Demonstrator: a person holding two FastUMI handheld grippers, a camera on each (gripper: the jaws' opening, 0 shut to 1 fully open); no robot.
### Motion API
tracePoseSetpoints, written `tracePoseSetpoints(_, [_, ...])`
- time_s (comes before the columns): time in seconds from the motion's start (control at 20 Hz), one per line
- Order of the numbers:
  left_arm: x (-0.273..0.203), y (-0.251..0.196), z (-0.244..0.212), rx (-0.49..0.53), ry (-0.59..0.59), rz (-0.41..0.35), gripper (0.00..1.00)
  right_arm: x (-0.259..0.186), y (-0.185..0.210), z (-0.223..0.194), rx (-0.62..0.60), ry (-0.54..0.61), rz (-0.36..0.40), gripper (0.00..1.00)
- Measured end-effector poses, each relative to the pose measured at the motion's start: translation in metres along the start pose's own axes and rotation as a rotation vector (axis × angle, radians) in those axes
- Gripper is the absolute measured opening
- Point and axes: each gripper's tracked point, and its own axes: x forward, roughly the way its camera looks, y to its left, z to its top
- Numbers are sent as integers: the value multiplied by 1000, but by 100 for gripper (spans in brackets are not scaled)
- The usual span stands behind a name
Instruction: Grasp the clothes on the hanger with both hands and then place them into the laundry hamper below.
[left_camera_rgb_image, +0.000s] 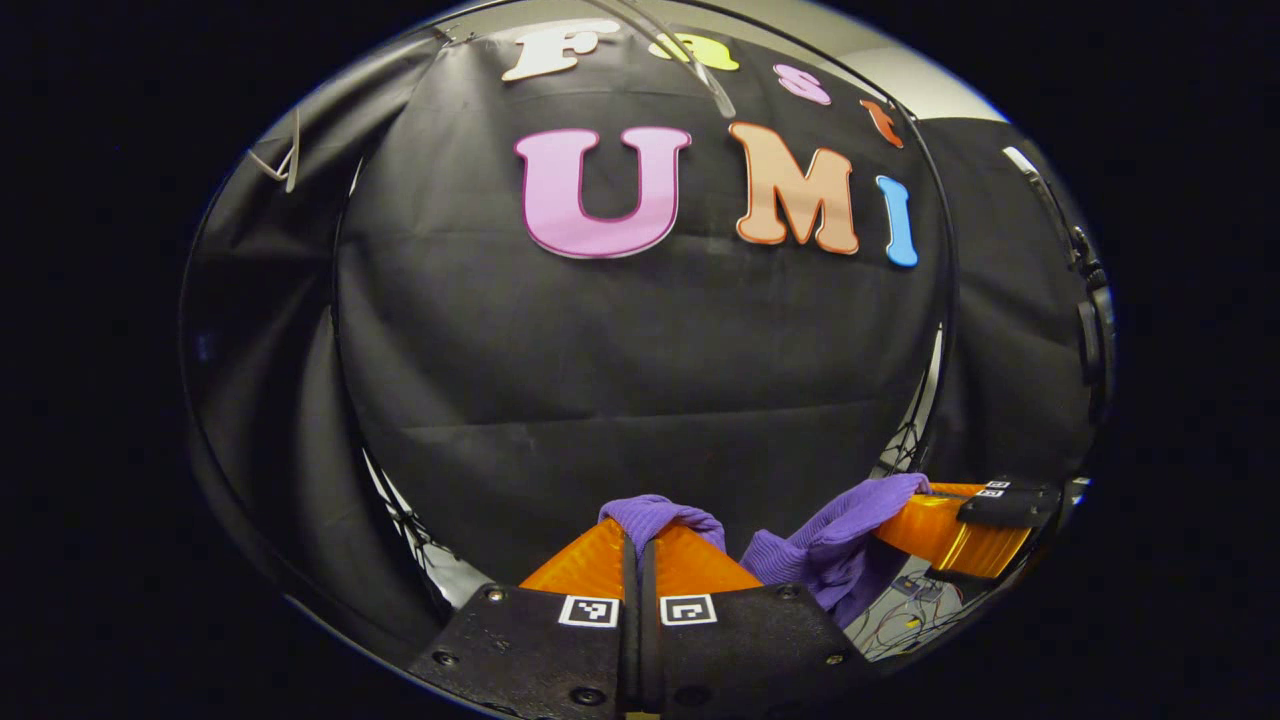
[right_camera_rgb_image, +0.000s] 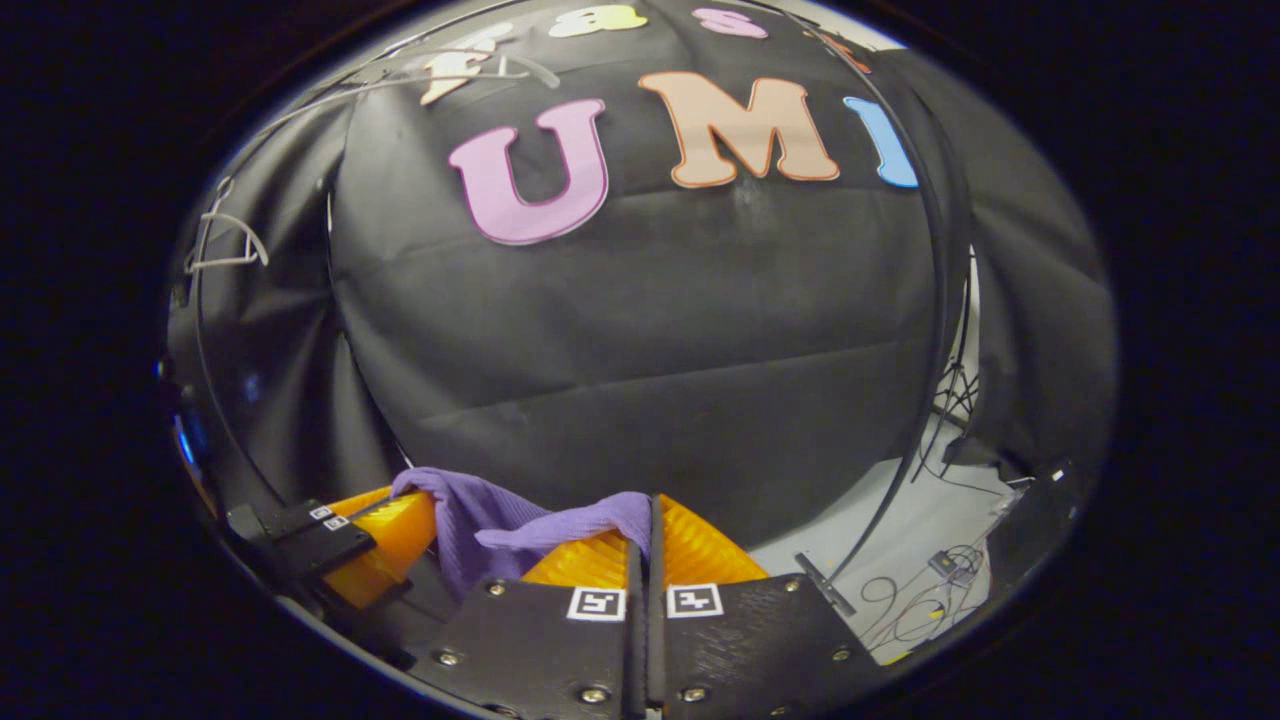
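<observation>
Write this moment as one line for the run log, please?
stage: garment held by both | left gripper: jaws shut on purple garment | right gripper: jaws shut on it | garment: stretched between grippers | hamper: unseen

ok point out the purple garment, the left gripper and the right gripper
purple garment (left_camera_rgb_image: 835, 545), left gripper view, on the fold hanging between the grippers
left gripper (left_camera_rgb_image: 638, 535), left gripper view, where its closed fingertips pinch the cloth
right gripper (right_camera_rgb_image: 650, 520), right gripper view, where its closed fingertips meet

Dim even light, strong fisheye bending at edges, corners perhaps soft
</observation>
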Motion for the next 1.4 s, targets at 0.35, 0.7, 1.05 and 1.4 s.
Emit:
tracePoseSetpoints(0.35, [10, 11, -62, 3, 153, 27, 2, 22, -13, -50, -92, 125, -66, 1])
tracePoseSetpoints(0.7, [23, 1, -110, 6, 278, -31, 47, 16, -5, -47, -90, 180, -79, 44])
tracePoseSetpoints(1.05, [23, 17, -111, -66, 306, 14, 96, 17, -16, -44, -135, 168, -109, 100])
tracePoseSetpoints(1.4, [12, 36, -77, -53, 253, 58, 97, 11, -9, -1, -122, 103, -112, 100])
